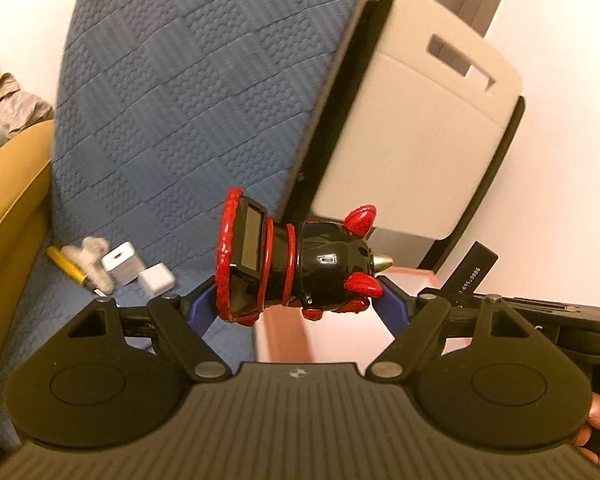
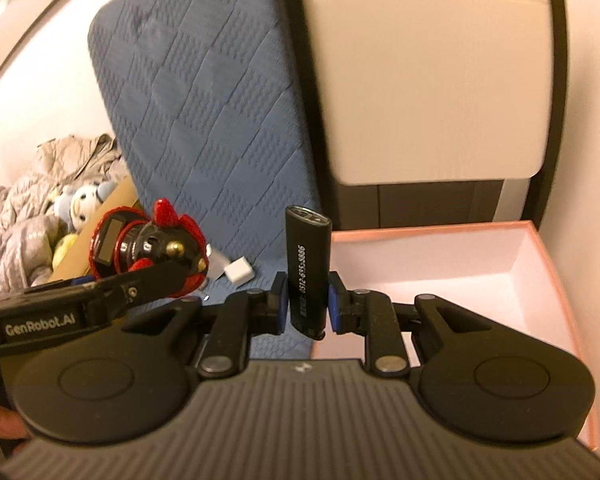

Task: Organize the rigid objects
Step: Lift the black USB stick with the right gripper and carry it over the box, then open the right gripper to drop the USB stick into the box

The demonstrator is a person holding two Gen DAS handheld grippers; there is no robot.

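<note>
Left wrist view: the left gripper [image 1: 298,300] is pinching a glossy black-and-red horned figurine with a small grey screen in its red-rimmed base [image 1: 296,262]. The figurine lies sideways between the blue finger pads [image 1: 392,304], base to the left, gold-tipped nose to the right, lifted off the surface. Behind it spreads a blue quilted bedspread [image 1: 188,100]. On the bedspread, left of the figurine, sit two white cube-shaped chargers [image 1: 136,270], touching or nearly so, beside a yellow pen-like stick [image 1: 66,264] and a blurred beige fuzzy item [image 1: 92,258]. Below and right of the figurine is a corner of a pink cardboard box [image 1: 416,276]. A beige plastic panel in a black frame [image 1: 416,120] stands upright behind. The tip of a black lettered stick [image 1: 474,270] shows at the right.

Right wrist view: the right gripper [image 2: 307,304] is clamped on a slim black cylindrical device with white printed digits [image 2: 307,264], held upright between the pads, just left of the open pink box [image 2: 540,280], whose white inside is visible. At the left, the left gripper [image 2: 140,280] carries the figurine [image 2: 148,248] above the bedspread [image 2: 204,120]; one white charger [image 2: 239,270] lies between the two tools. Farther left, grey puffy clothing [image 2: 24,216] and a soft toy [image 2: 82,204] sit by a tan edge.
</note>
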